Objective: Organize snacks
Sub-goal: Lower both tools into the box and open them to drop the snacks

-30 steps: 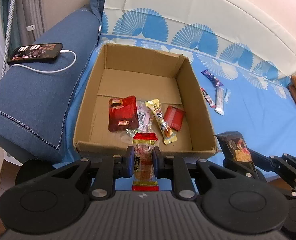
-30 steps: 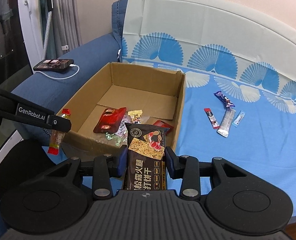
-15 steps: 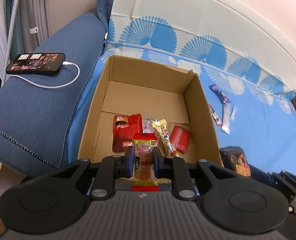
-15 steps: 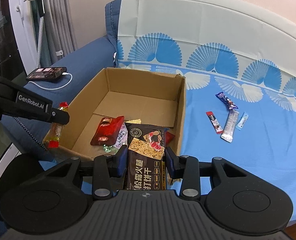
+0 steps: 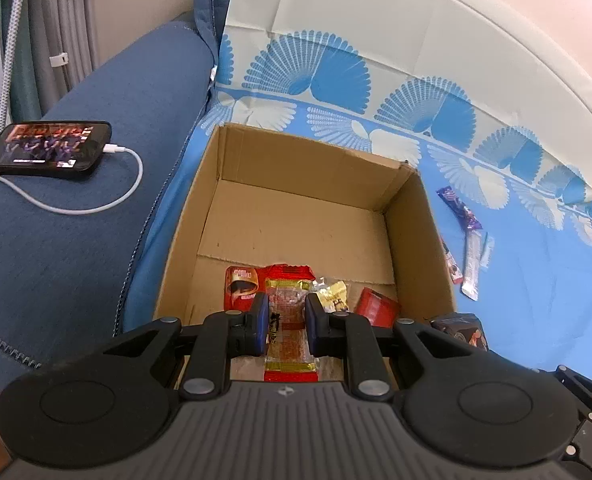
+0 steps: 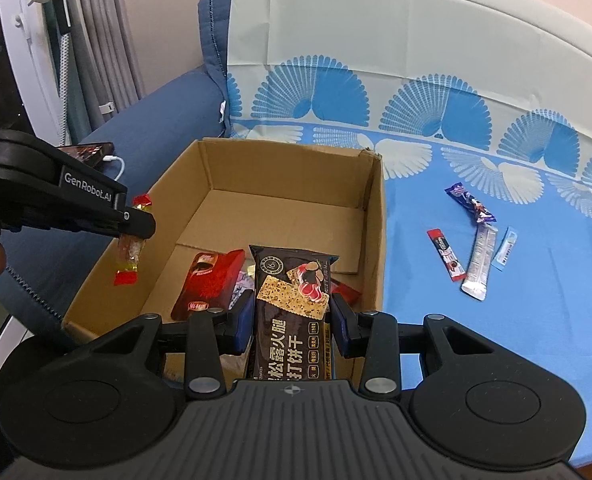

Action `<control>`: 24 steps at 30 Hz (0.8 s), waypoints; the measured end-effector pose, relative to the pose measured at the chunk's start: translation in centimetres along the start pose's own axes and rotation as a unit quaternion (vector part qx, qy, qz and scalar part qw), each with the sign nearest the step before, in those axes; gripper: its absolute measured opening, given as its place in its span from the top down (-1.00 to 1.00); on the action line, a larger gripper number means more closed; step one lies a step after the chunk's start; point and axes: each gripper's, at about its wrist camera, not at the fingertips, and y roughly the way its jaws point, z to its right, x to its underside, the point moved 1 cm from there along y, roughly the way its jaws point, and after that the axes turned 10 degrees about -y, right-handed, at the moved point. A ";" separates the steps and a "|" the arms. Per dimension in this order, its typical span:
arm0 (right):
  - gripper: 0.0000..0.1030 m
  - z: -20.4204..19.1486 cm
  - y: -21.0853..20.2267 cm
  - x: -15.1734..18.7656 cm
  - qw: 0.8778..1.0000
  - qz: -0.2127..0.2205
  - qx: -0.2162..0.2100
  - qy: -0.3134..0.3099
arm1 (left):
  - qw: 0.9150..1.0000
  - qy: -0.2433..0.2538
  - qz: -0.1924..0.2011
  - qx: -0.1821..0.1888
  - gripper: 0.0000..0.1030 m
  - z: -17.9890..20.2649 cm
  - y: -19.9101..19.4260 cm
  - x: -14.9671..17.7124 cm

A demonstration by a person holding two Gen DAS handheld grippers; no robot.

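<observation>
Left wrist: left tongs [image 5: 286,322] clamp clear red-ended candy [image 5: 289,308]; right tongs [image 6: 292,322] clamp dark cracker pack [image 6: 292,312].

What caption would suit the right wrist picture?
Right gripper carries a dark cracker packet over the cardboard box; left gripper holds a candy.

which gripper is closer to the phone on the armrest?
Left. The left gripper, clamping a candy, hangs at the box's phone-side wall; the right gripper sits toward the far side from the phone.
</observation>
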 end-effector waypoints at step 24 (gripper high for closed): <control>-0.19 0.4 8.1 -2.5 1.000 -0.023 -0.015 0.000 | 0.998 0.020 -0.051 -0.039 0.59 -0.2 8.7 -2.5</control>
